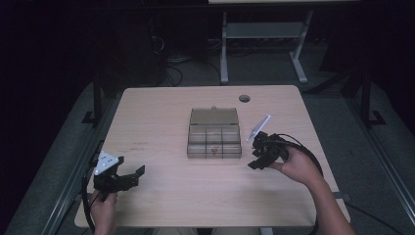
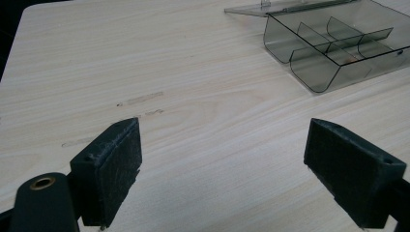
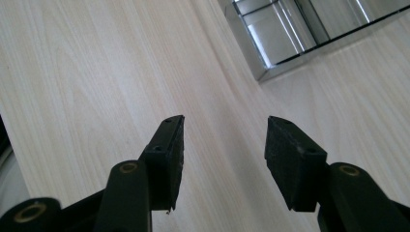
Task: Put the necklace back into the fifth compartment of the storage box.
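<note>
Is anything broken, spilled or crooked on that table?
Nothing stands out. The clear divided box sits square mid-table, lid laid open behind it, compartments empty. The wooden table bears only faint scuff marks.

Light wood-grain table [image 1: 161,117] with a round cable hole [image 1: 244,98] near its far edge, faint scuff marks [image 2: 140,99] on the tabletop, white-legged desk frame [image 1: 264,44] beyond, grey carpet floor [image 1: 342,112]

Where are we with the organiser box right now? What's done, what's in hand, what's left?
Done: the clear compartment box sits mid-table with its lid open and laid back flat; the compartments look empty. In hand: nothing. The right gripper hovers beside the box's right end, jaws open with nothing between them; the left gripper waits open near the table's front left. Left, probably: closing the lid.
</note>
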{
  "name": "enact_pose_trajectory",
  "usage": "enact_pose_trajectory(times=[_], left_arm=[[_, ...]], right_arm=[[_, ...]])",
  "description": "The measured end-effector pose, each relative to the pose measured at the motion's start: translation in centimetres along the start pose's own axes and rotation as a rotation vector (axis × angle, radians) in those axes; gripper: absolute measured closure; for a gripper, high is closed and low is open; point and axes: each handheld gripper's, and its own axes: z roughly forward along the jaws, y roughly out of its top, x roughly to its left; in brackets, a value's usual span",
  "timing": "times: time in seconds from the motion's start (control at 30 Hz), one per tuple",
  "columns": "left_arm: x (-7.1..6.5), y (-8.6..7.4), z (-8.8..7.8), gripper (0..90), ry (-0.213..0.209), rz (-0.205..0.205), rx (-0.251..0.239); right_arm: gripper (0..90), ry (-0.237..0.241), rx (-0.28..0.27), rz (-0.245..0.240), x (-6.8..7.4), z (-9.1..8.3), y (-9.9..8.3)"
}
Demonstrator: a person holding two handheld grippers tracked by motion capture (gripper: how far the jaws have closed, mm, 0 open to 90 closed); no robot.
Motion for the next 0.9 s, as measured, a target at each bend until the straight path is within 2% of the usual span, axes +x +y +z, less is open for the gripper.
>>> enact_pose_trajectory(times=[0.9], left_arm=[[-0.2, 0.0, 0.1, 13.0, -0.002, 0.007, 0.004]], right_arm=[[44.9, 0.000, -0.035, 0.068, 0.9, 1.2, -4.8]])
